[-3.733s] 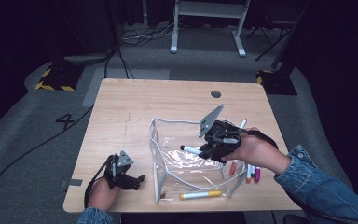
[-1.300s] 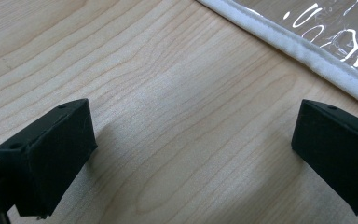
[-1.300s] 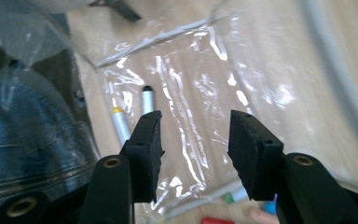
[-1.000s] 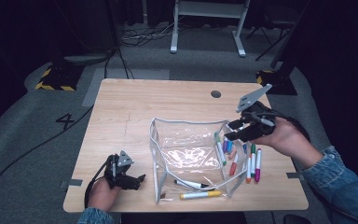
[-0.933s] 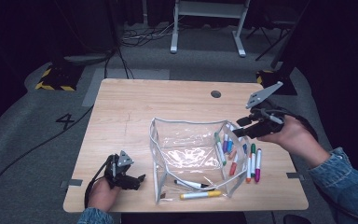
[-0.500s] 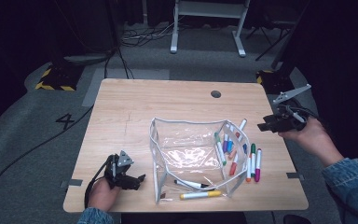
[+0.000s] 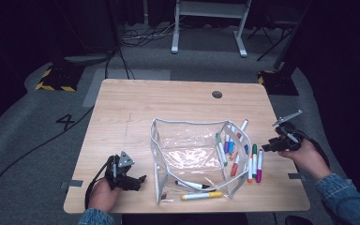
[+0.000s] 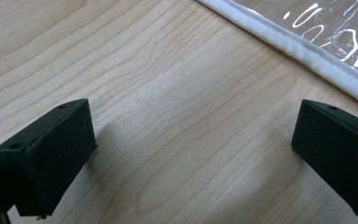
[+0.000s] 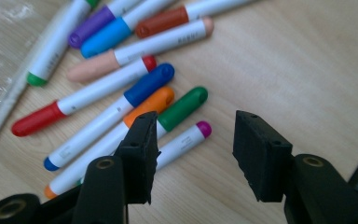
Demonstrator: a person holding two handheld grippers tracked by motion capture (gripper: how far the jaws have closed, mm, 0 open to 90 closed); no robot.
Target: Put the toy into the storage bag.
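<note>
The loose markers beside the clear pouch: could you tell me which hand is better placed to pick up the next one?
Right, probably. The right gripper hovers open just beside the loose markers, while the left gripper rests across the clear pouch from them.

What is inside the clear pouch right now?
Through the clear pouch two markers show near its front edge: a yellow-capped marker and a white marker with a dark tip. Glare on the plastic hides whether anything else lies in the middle.

Probably a recording studio: black curtains (image 7: 23, 28), floor cables (image 7: 136, 37), hazard-taped bases (image 7: 56, 77).
</note>
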